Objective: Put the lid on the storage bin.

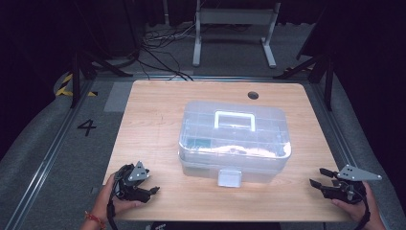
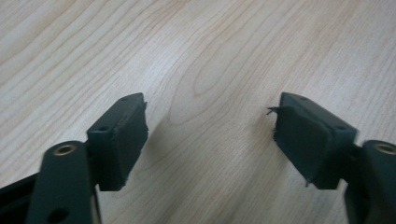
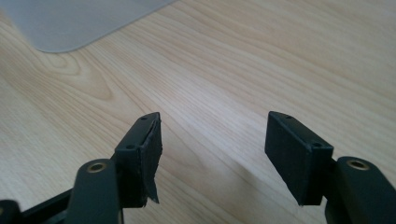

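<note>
A clear plastic storage box with a white handle and front latch (image 1: 234, 141) sat closed between and ahead of both grippers, probably awaiting opening. The left gripper (image 1: 143, 189) and right gripper (image 1: 321, 178) rested on the pale wooden table (image 1: 153, 124), jaws spread, empty. Contents looked indistinct through the lid.

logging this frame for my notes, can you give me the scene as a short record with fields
surface: wooden table
main object: clear plastic storage box, centre of table
box lid: closed, white handle lying on top
box front: white latch facing the person
left gripper: open, near left edge, apart from box, nothing held
right gripper: open, near right edge, apart from box, nothing held
table hole: far side, behind box
</note>
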